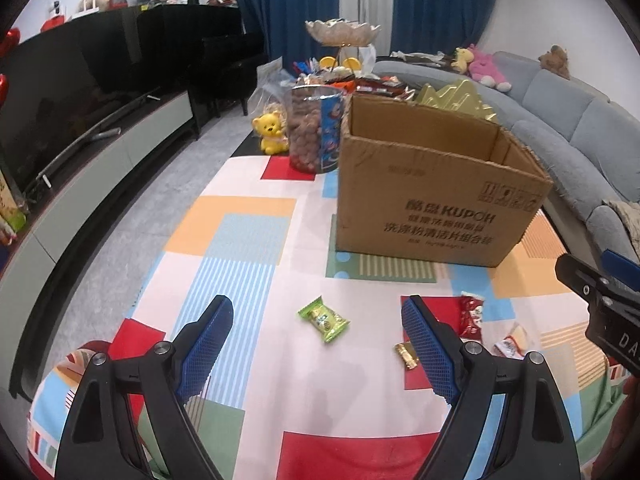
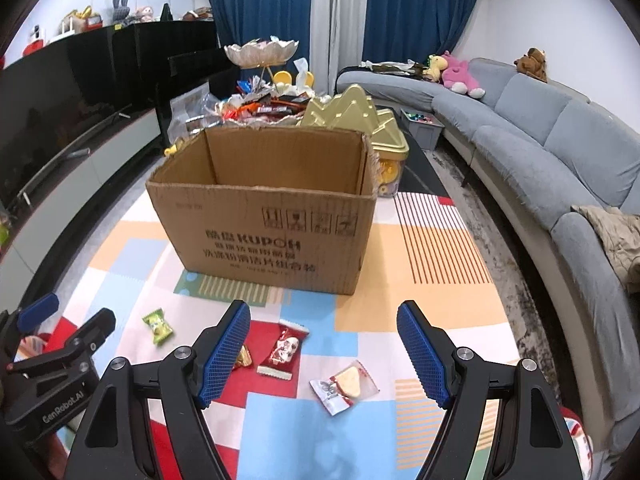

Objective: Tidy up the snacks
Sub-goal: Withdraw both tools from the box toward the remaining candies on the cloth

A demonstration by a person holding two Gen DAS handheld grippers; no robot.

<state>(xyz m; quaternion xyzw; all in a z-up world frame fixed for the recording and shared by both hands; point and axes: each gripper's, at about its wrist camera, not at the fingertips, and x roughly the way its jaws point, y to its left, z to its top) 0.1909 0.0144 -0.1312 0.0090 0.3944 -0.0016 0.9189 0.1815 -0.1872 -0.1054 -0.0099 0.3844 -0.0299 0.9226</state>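
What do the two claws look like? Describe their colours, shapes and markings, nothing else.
Both match. The left claw and the right claw each have two black, angular plastic fingers with silver round bolts at the joints and blue, mesh-textured pads on the inner faces. Seen from the other camera, the left body carries white "GenRobot.AI" lettering; the right body shows white letters "DA", cut off.

A grey sofa (image 2: 540, 132) curves along three o'clock with plush toys (image 2: 460, 74) on it, blue curtains (image 2: 260, 4) at twelve, a dark television (image 1: 60, 92) at nine.
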